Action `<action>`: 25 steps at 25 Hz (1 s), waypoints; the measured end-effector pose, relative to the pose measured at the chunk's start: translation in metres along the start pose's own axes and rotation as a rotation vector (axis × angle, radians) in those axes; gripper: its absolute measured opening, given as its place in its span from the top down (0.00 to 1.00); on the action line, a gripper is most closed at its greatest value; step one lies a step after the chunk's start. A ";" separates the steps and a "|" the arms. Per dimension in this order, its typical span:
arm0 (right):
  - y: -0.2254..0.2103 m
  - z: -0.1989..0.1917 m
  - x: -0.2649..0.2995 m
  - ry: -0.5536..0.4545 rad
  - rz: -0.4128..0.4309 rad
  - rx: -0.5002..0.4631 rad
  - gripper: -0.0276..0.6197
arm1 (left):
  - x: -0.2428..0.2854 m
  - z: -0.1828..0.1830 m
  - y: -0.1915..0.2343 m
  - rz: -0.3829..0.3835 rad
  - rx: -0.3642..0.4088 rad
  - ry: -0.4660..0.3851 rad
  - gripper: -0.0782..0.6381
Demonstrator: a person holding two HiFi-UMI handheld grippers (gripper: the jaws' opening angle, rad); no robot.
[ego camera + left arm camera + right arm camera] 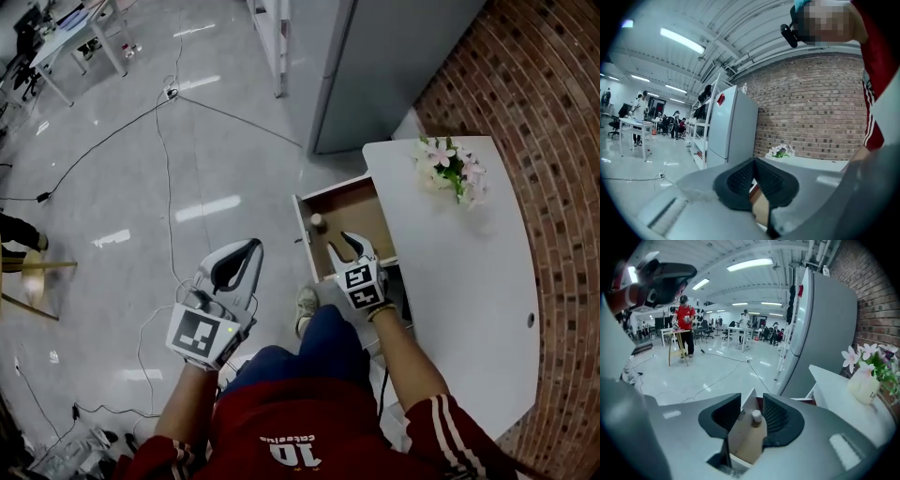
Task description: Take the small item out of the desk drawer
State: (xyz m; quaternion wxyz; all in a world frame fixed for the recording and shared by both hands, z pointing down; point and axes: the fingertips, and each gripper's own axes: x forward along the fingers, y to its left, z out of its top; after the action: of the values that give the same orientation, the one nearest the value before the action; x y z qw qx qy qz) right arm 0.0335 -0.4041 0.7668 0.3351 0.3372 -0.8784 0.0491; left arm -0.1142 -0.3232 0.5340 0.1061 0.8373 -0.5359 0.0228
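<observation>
1. Drawer [361,208] first: it stands pulled out from the left side of the white table [469,281], and its bare wooden bottom shows.
2. The small item [317,222] stands upright on that bottom, in the far left corner of the drawer, close to the drawer's front panel. It has a pale rounded top.
3. Your right hand-held gripper [339,242] hangs over the near part of the drawer and points down and away from you. Its jaws are spread, with nothing pinched between them.
4. In the right gripper view, the small item [756,417] shows in the gap between the two dark pads [780,416], but it lies beyond them on the drawer bottom [746,441], apart from both.
5. Your left hand-held gripper [251,246] is out over the floor [141,169], left of the drawer and well apart from it. In the left gripper view its jaws are pressed together at the tips [753,161] and hold nothing.
6. On the far end of the table stands a small bunch of pale flowers [452,169], well apart from the drawer. The right gripper view shows them in a light vase [865,386].
7. A grey cabinet [394,66] stands beyond the table's far end, and a brick wall [553,122] runs along the table's right side.
8. Cables [164,141] trail across the glossy floor on the left.
</observation>
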 end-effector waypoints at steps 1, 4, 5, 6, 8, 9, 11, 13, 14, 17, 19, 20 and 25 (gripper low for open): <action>-0.001 -0.009 0.011 0.016 -0.002 -0.017 0.75 | 0.004 -0.011 0.003 0.003 -0.004 0.006 0.89; -0.005 -0.034 0.044 0.053 0.003 -0.061 0.75 | 0.022 -0.040 0.012 0.006 -0.022 0.020 0.89; -0.005 -0.042 0.056 0.066 0.011 -0.075 0.75 | 0.029 -0.048 0.014 0.004 -0.025 0.023 0.89; -0.005 -0.051 0.068 0.081 0.022 -0.087 0.75 | 0.036 -0.055 0.017 0.000 -0.026 0.025 0.89; -0.004 -0.068 0.091 0.110 0.046 -0.105 0.74 | 0.049 -0.071 0.021 -0.012 -0.026 0.033 0.89; -0.005 -0.077 0.103 0.124 0.055 -0.113 0.74 | 0.055 -0.080 0.024 -0.017 -0.028 0.039 0.89; -0.009 -0.095 0.125 0.149 0.066 -0.136 0.74 | 0.067 -0.100 0.030 -0.023 -0.036 0.053 0.89; -0.015 -0.107 0.146 0.160 0.070 -0.156 0.74 | 0.079 -0.120 0.037 -0.024 -0.041 0.066 0.89; -0.018 -0.113 0.155 0.162 0.071 -0.163 0.74 | 0.085 -0.128 0.039 -0.025 -0.041 0.070 0.89; -0.023 -0.129 0.178 0.172 0.079 -0.197 0.73 | 0.098 -0.149 0.042 -0.031 -0.033 0.087 0.89; -0.023 -0.139 0.195 0.193 0.096 -0.217 0.71 | 0.105 -0.161 0.045 -0.034 -0.030 0.102 0.89; -0.023 -0.143 0.204 0.208 0.105 -0.225 0.68 | 0.108 -0.167 0.047 -0.034 -0.030 0.108 0.89; -0.024 -0.162 0.233 0.286 0.132 -0.289 0.67 | 0.118 -0.183 0.056 -0.025 -0.045 0.128 0.89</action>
State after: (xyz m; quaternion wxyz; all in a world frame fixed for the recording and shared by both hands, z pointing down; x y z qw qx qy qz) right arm 0.0111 -0.5026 1.0335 0.4974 0.2171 -0.8399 -0.0081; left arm -0.1008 -0.4137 0.7391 0.1593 0.8381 -0.5179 0.0631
